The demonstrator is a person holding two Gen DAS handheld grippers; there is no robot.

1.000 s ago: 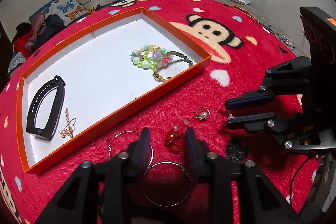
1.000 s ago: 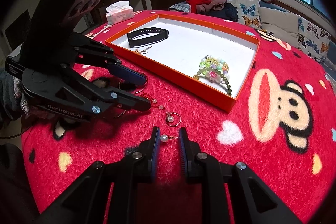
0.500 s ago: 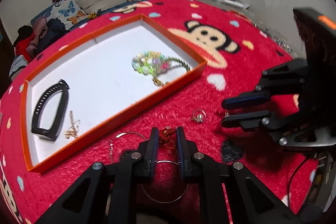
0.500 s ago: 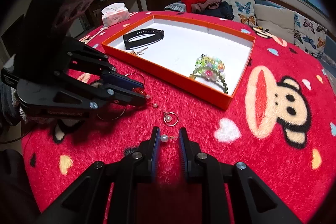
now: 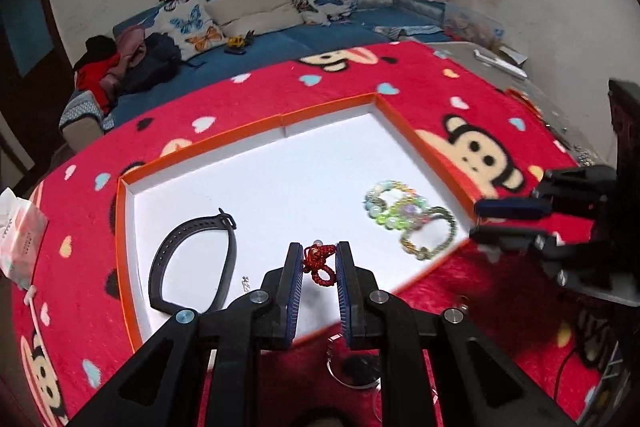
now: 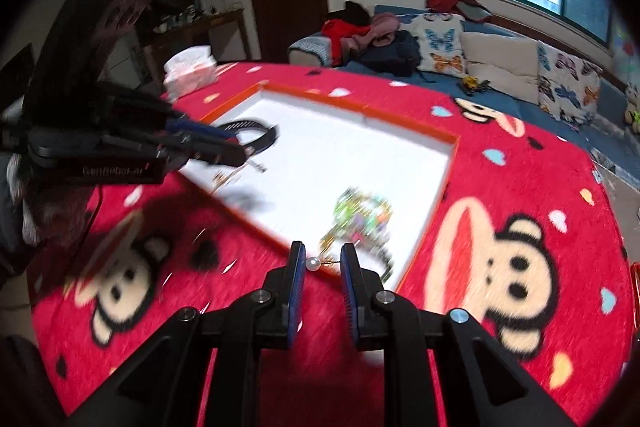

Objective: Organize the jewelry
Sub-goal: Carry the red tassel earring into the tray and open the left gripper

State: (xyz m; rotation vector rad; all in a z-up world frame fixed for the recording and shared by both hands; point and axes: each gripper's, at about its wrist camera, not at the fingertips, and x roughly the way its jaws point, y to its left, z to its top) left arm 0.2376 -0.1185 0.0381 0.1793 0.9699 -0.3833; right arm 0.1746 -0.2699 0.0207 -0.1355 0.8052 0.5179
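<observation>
Tongs on the left [image 5: 318, 263] pinch a knotted red cord ornament [image 5: 319, 263] above the white-floored, orange-rimmed tray [image 5: 328, 113], beside a black wristband [image 5: 192, 263]. The right tongs [image 6: 323, 263] grip a pearl earring [image 6: 313, 262] at the tray's near edge, by the beaded bracelets [image 6: 362, 213].

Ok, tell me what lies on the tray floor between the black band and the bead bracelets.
In the left wrist view, bare white floor of the tray separates the black band from the bead bracelets.
</observation>
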